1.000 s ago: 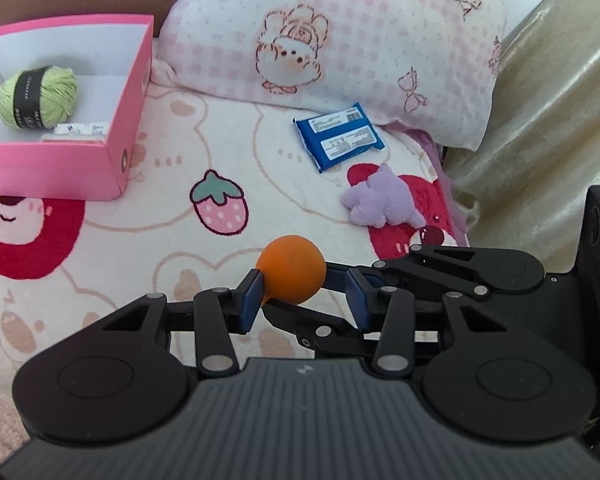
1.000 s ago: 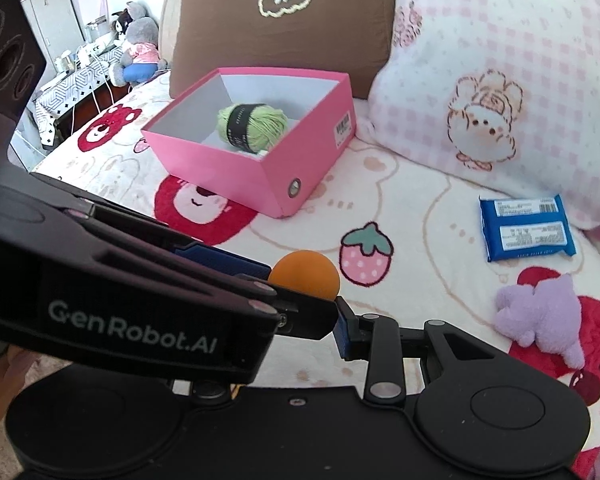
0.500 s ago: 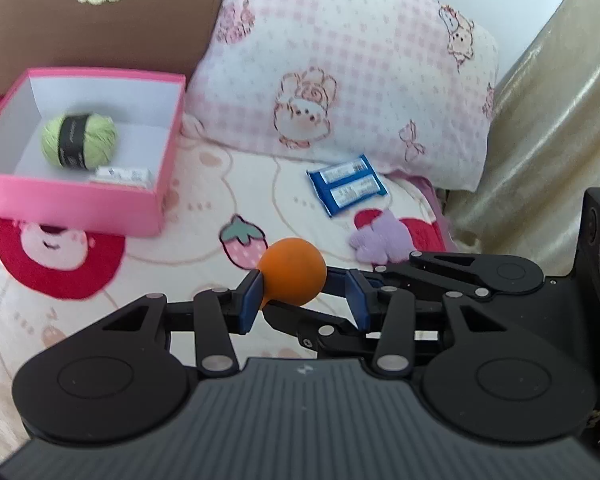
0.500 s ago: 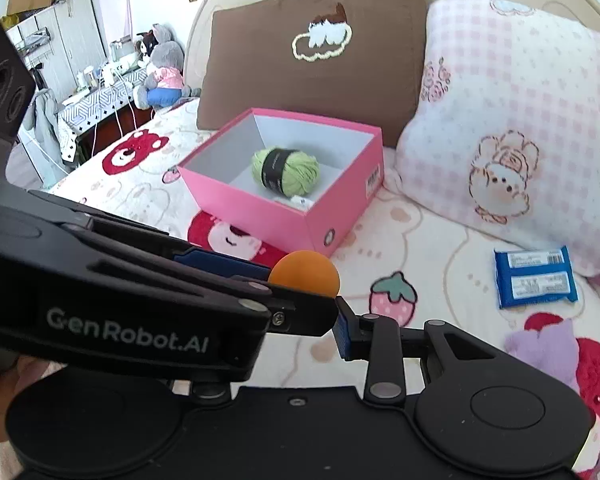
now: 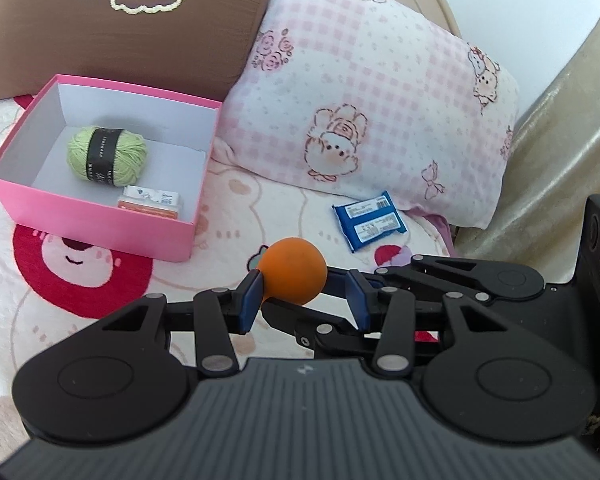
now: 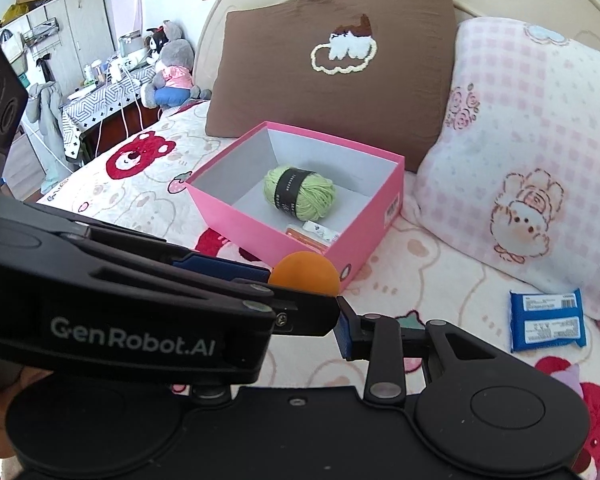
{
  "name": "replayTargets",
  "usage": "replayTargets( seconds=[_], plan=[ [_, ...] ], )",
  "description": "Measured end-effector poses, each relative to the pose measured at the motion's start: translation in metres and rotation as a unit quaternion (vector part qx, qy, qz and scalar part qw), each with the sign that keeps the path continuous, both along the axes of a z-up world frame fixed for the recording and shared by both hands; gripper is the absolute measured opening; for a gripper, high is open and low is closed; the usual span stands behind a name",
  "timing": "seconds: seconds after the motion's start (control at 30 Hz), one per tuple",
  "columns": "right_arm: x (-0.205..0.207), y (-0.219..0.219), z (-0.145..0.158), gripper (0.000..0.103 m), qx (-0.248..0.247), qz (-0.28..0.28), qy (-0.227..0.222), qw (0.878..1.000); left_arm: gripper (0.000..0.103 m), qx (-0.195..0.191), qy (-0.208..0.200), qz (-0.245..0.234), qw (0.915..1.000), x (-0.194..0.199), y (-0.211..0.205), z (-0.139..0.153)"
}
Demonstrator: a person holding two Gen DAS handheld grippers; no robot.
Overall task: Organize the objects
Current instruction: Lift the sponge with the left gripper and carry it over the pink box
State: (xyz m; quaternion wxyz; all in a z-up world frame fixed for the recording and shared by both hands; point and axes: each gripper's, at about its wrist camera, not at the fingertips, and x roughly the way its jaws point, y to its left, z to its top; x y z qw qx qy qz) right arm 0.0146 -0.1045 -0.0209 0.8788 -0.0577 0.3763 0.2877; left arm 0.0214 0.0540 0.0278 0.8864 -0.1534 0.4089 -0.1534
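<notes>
A ball on its way to the box

The bed (image 5: 228,200) holds a pink box (image 5: 80,220) with green yarn (image 5: 106,154) inside, so the box looks like the place for things. Both hand-held grippers, left (image 5: 302,296) and right (image 6: 306,306), pinch the orange ball (image 5: 292,272) together, up off the bed near the box.

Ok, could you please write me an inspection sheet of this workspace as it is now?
Surface: bear-print blanket on a bed.
Job's things: pink box holds green yarn and a small packet; blue packet and purple toy lie outside it.
Clutter: nothing seen.
Grippers: left gripper shut on orange ball; right gripper close beside it, state unclear.
Cables: white cables hang at the side table.
Surroundings: brown pillow, pink pillow, grey plush doll.
</notes>
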Motion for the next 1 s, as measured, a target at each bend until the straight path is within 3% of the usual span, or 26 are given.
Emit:
replayTargets(
  seconds=[0.37,0.67,1.0],
  plan=[
    [0.033,0.026,0.000,0.040,0.020,0.016,-0.001,1.000,0.044,-0.032,-0.020,0.046,0.9982,0.025,0.040,-0.011],
    [0.084,0.052,-0.018,0.040,-0.012,0.009,0.013,1.000,0.044,-0.053,0.007,0.069,0.9962,0.077,0.064,-0.041],
    [0.148,0.075,-0.024,0.040,-0.015,0.001,0.032,0.999,0.044,-0.077,0.030,0.090,0.9925,0.141,0.094,-0.056]
  ],
)
